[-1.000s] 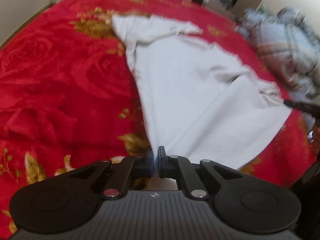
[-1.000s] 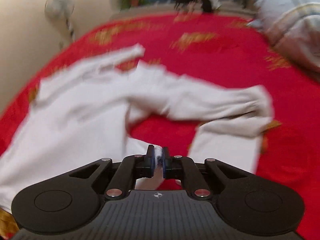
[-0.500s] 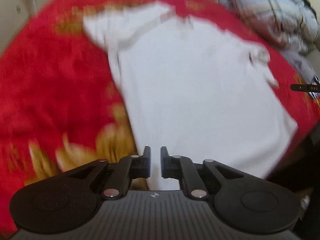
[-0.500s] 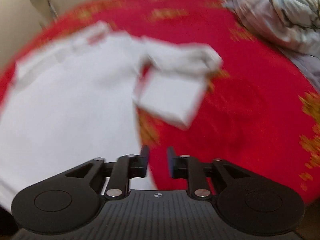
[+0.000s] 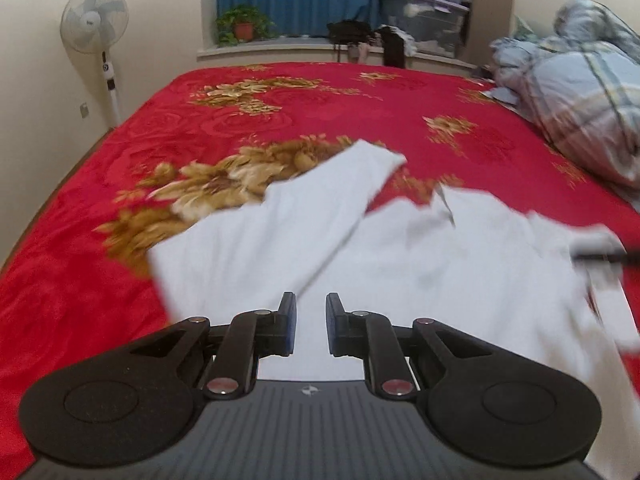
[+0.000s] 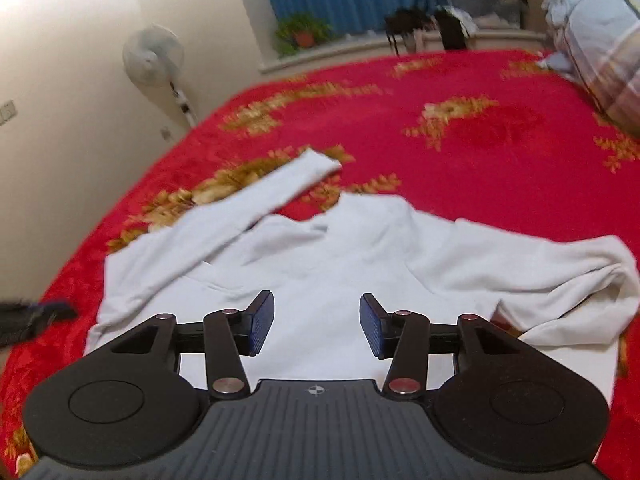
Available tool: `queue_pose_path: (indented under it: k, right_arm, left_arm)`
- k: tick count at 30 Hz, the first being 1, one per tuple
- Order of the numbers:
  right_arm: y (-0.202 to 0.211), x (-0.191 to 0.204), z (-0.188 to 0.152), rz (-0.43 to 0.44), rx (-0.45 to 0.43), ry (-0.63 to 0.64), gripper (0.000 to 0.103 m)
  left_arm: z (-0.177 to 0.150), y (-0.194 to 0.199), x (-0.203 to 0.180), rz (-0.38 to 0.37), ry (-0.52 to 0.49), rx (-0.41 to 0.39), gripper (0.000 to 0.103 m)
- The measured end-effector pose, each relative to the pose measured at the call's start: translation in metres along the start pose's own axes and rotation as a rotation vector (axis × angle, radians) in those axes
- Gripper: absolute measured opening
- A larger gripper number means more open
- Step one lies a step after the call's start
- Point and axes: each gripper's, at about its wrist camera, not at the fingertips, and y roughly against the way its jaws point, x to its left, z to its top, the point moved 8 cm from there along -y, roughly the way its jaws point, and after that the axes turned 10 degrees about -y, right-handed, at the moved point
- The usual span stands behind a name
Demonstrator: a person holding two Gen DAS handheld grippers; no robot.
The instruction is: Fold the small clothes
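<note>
Left wrist view: I hold my left gripper (image 5: 307, 322) low over the white long-sleeved top (image 5: 420, 264), fingers slightly apart, gripping nothing. My right gripper (image 6: 317, 326) hovers over the same top (image 6: 320, 264), fingers spread wide and empty. That soft, blurred top lies spread on the red bedspread (image 5: 320, 108) with gold flowers. Left of the top stands a pedestal fan (image 5: 96, 20); right of it lies a rumpled plaid quilt (image 5: 580, 92).
</note>
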Motion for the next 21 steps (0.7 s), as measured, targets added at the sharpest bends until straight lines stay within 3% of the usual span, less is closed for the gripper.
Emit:
queue_pose_path:
  k: [4, 6, 10, 13, 14, 15, 16, 17, 19, 21]
  right_arm:
    - [-0.030, -0.007, -0.007, -0.068, 0.067, 0.009, 0.049]
    - [-0.039, -0.013, -0.009, -0.074, 0.104, -0.018, 0.049]
    - [-0.044, -0.022, -0.011, -0.073, 0.139, -0.056, 0.049]
    - [-0.051, -0.024, -0.010, -0.074, 0.159, -0.055, 0.050]
    - [-0.053, -0.025, -0.011, -0.075, 0.163, -0.055, 0.050]
    - [-0.056, -0.026, -0.012, -0.077, 0.170, -0.055, 0.050]
    - [-0.059, -0.027, -0.012, -0.081, 0.177, -0.056, 0.050]
    - [-0.061, -0.027, -0.012, -0.084, 0.182, -0.057, 0.050]
    - [-0.065, -0.027, -0.014, -0.088, 0.190, -0.058, 0.050]
    - [-0.066, -0.027, -0.015, -0.086, 0.196, -0.053, 0.050]
  left_arm:
    - [0.055, -0.095, -0.018, 0.021, 0.026, 0.014, 0.018]
    - [0.079, -0.135, -0.031, 0.026, 0.012, 0.027, 0.033]
    - [0.113, -0.210, -0.060, 0.011, 0.014, 0.064, 0.051]
    - [0.121, -0.254, -0.076, -0.002, 0.018, 0.121, 0.054]
    - [0.121, -0.267, -0.078, 0.002, -0.003, 0.139, 0.052]
    - [0.119, -0.274, -0.078, 0.011, -0.029, 0.150, 0.040]
    - [0.120, -0.276, -0.075, 0.019, -0.059, 0.142, 0.027]
    - [0.121, -0.274, -0.070, 0.026, -0.089, 0.142, 0.004]
    - [0.124, -0.252, -0.042, 0.051, -0.076, 0.118, 0.003]
    - [0.118, -0.211, 0.010, 0.085, 0.017, 0.063, 0.003]
